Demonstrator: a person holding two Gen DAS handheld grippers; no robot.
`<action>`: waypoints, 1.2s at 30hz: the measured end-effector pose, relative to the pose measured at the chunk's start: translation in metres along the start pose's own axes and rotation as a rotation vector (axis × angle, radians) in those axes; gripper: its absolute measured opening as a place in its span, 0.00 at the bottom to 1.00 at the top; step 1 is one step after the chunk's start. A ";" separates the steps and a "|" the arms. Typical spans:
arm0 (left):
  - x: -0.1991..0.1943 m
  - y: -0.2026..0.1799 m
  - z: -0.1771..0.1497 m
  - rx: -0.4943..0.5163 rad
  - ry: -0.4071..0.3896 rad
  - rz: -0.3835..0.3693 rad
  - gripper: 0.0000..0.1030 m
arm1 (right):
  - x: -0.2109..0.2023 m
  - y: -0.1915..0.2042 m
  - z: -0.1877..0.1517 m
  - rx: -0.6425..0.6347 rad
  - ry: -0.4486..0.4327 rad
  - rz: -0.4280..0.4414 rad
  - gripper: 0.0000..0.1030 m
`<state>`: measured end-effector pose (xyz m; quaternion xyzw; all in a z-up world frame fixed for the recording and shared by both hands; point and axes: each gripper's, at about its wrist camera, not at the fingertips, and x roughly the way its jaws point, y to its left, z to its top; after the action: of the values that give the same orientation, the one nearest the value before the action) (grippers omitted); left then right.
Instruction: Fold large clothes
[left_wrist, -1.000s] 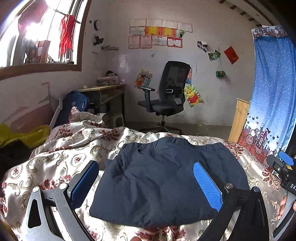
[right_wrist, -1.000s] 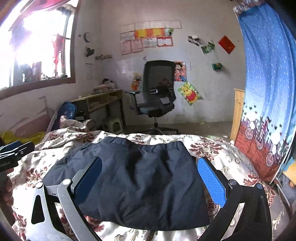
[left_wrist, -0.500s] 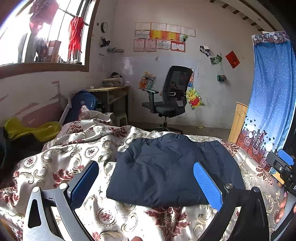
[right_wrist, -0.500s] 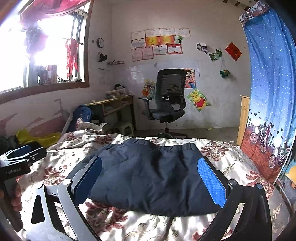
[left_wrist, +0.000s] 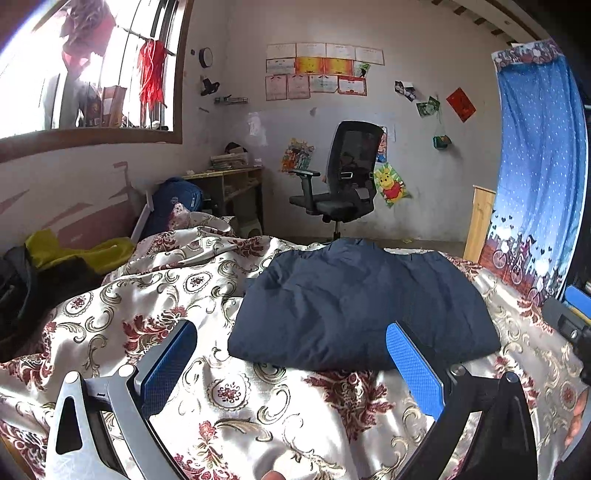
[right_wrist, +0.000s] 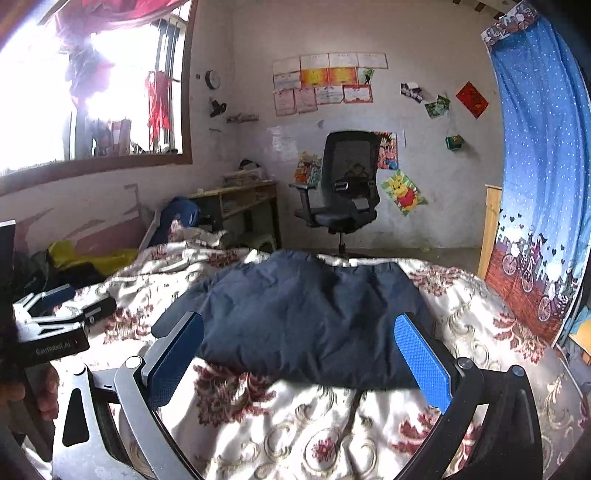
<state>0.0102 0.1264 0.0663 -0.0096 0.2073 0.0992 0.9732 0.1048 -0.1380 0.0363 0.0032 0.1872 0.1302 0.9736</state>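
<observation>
Folded dark garment (left_wrist: 362, 306) lying on the floral bedspread (left_wrist: 229, 395). Left gripper (left_wrist: 291, 369) and right gripper (right_wrist: 299, 354), fingers apart and empty, hover short of its near edge; a neat finish likely needs that edge squared.

A black office chair (left_wrist: 338, 177) stands by the far wall beside a wooden desk (left_wrist: 231, 184), a blue curtain (left_wrist: 539, 162) hangs at right, and a flowered bedspread (left_wrist: 155, 295) covers the bed.
</observation>
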 end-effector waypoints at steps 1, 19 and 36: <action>-0.001 0.000 -0.002 0.004 0.000 -0.002 1.00 | 0.001 -0.001 -0.004 0.002 0.018 -0.001 0.99; -0.007 -0.013 -0.030 0.063 0.031 -0.038 1.00 | 0.009 -0.001 -0.026 -0.002 0.106 -0.014 0.99; -0.008 -0.010 -0.030 0.037 0.037 -0.046 1.00 | 0.009 -0.001 -0.027 0.012 0.110 -0.023 0.99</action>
<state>-0.0069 0.1135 0.0422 0.0020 0.2267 0.0728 0.9712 0.1038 -0.1382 0.0081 -0.0001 0.2412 0.1181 0.9633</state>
